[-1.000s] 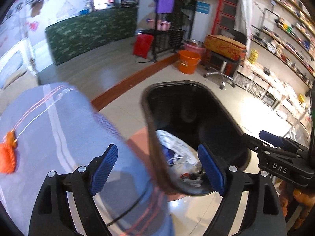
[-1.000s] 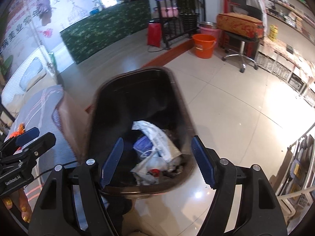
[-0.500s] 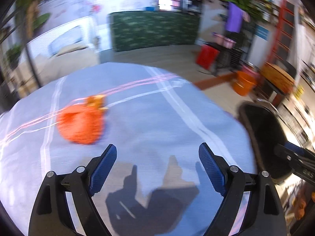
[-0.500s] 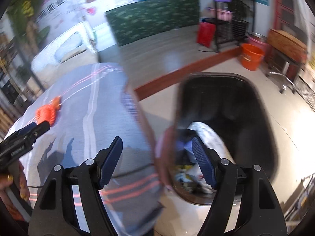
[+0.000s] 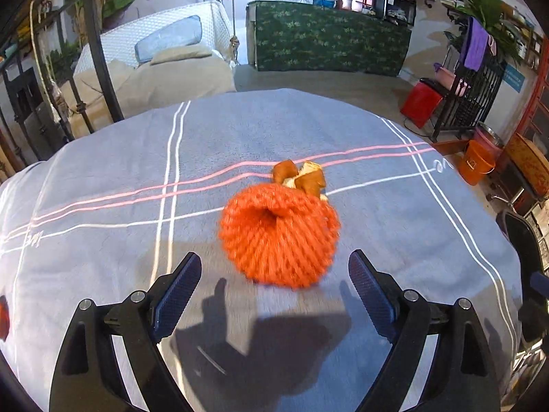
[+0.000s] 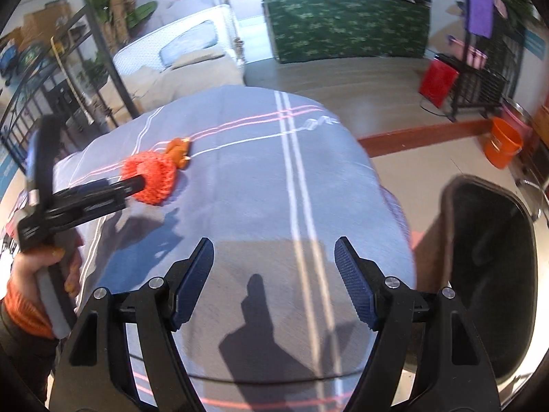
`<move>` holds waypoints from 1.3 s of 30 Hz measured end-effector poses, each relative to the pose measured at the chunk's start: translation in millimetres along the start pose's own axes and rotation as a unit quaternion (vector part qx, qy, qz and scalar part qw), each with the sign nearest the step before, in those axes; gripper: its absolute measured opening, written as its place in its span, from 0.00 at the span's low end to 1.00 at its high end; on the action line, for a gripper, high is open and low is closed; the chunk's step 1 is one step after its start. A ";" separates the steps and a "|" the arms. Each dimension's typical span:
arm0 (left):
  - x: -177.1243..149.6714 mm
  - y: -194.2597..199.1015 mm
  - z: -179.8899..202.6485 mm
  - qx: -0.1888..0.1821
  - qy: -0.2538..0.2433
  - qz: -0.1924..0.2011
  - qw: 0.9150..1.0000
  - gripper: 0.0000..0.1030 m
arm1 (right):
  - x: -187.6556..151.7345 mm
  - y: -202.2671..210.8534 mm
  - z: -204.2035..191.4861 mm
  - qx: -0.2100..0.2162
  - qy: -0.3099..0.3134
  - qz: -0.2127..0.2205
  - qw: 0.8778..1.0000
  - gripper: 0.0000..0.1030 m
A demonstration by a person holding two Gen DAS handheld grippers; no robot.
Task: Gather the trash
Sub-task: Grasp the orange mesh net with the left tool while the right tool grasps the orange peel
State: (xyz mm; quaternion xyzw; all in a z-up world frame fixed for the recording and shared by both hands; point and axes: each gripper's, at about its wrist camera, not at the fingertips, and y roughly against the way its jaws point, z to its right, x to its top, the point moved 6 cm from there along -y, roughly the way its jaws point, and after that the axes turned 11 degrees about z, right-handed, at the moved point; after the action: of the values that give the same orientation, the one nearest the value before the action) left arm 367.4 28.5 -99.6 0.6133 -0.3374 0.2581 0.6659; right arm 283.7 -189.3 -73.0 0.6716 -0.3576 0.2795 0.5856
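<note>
An orange foam fruit net (image 5: 279, 235) lies on the blue-grey tablecloth (image 5: 120, 158), with brown peel scraps (image 5: 302, 176) just behind it. My left gripper (image 5: 274, 290) is open and empty, its fingers either side of the net's near edge, not touching. In the right wrist view the net (image 6: 152, 176) and scraps (image 6: 178, 151) sit at the left with the left gripper's fingers (image 6: 103, 194) at the net. My right gripper (image 6: 274, 283) is open and empty above the cloth. The black trash bin (image 6: 490, 274) stands on the floor to the right of the table.
An orange bucket (image 6: 502, 142), a red box (image 6: 439, 82) and a black metal rack (image 6: 480, 79) stand on the floor beyond the table. A white wicker seat (image 5: 154, 65) with cushions is behind it. A small red object (image 5: 3, 316) shows at the table's left edge.
Both grippers have swung left from over the trash bin to the table. My left gripper has closed in on the orange net, which now sits between its open fingers.
</note>
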 end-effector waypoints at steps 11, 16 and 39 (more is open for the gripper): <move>-1.1 -4.1 -15.8 -0.016 0.037 0.012 0.999 0.26 | 30.6 -48.3 -46.3 0.033 0.019 -0.025 0.999 0.71; 5.2 26.6 -41.2 0.001 0.065 0.050 0.997 0.25 | 45.1 -93.7 -88.5 0.069 0.036 -0.049 0.996 0.71; -2.8 35.5 -81.6 0.012 0.114 0.048 0.992 0.25 | 60.0 -179.3 -150.6 0.052 0.101 -0.081 0.990 0.37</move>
State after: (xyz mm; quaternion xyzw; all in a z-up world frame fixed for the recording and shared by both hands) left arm 349.5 113.6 -80.6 0.5709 -0.2853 0.3623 0.6792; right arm 470.4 -39.5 -106.8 0.6964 -0.2260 0.3157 0.6035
